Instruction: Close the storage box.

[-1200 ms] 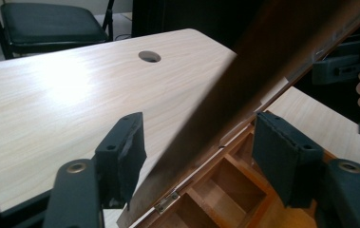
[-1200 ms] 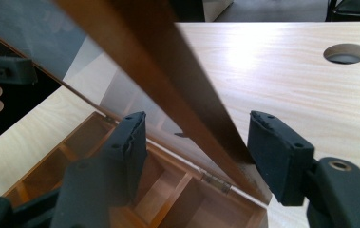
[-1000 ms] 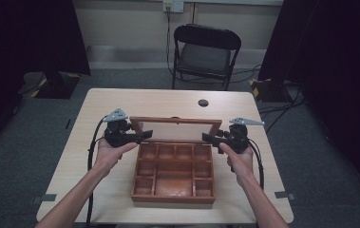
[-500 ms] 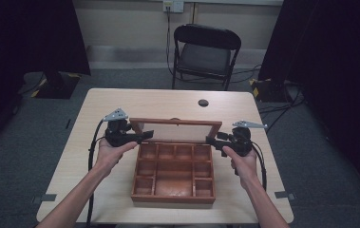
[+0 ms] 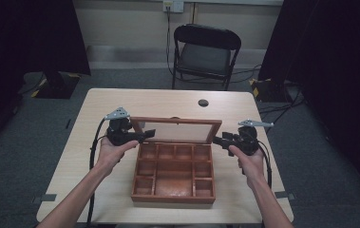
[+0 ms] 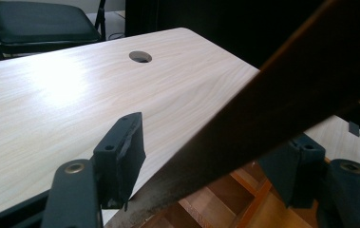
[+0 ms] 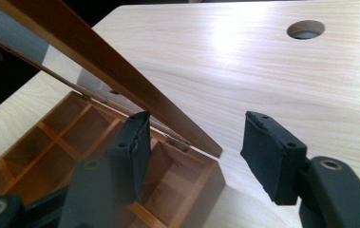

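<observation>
The lid (image 5: 176, 129) of the wooden box (image 5: 174, 172) is already raised. Its frame sits loosely between the left gripper (image 5: 145, 135) fingers, just opening. The right gripper (image 5: 217, 140) is parted, empty, just closing.

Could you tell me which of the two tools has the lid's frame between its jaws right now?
The left tool: the lid frame passes between its jaws. The right tool stands beside the lid's corner, jaws open on nothing.

I see a compartmented box (image 5: 174, 172) near the middle of the counter (image 5: 120, 102), its glazed lid (image 5: 176, 130) raised at the far edge. My left tool (image 5: 145, 135) sits at the lid's left end, my right tool (image 5: 217, 140) at its right. A chair (image 5: 205, 52) stands behind the counter.
</observation>
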`<state>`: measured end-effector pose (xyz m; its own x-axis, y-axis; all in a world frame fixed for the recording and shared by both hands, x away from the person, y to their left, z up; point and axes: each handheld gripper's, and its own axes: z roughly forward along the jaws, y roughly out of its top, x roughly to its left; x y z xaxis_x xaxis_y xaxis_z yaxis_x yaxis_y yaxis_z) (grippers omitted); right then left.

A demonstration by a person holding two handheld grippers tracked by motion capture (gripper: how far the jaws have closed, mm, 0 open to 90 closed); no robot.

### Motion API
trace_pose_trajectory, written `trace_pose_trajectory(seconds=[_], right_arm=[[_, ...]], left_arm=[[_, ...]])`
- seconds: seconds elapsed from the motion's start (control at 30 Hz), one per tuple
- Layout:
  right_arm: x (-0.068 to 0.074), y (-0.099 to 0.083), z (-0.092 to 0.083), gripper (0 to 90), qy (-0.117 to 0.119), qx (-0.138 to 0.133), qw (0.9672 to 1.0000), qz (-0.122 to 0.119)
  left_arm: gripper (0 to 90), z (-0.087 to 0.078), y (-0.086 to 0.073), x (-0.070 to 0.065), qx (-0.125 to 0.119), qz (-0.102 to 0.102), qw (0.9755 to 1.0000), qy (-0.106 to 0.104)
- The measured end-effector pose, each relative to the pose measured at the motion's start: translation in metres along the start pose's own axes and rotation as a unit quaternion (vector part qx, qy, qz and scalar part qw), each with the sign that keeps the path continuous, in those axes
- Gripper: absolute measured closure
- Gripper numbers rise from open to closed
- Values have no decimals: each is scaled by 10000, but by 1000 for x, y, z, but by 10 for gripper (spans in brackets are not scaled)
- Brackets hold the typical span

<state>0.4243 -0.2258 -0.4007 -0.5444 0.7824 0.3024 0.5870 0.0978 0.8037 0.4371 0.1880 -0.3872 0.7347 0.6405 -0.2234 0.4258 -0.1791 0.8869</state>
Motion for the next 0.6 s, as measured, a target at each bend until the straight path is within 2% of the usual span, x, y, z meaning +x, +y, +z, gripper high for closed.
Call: trace_pose_trajectory(seconds=[0.13, 0.23, 0.4, 0.53, 0.6], right_arm=[[-5, -1, -5, 431, -20, -14, 10000, 41], [-7, -1, -8, 436, 14, 13, 10000, 43], [-10, 1, -12, 443, -69, -43, 10000, 58], [-7, 7, -16, 435, -117, -158, 9998, 55], [-6, 11, -16, 394, -53, -190, 9998, 81]], left_arm=[[326, -1, 0, 0, -5, -38, 10000, 47], [248, -2, 0, 0, 74, -72, 9999, 49], [251, -2, 0, -2, 79, -31, 9999, 76], [251, -4, -1, -4, 91, -15, 10000, 29], [239, -4, -2, -5, 75, -59, 9999, -100]])
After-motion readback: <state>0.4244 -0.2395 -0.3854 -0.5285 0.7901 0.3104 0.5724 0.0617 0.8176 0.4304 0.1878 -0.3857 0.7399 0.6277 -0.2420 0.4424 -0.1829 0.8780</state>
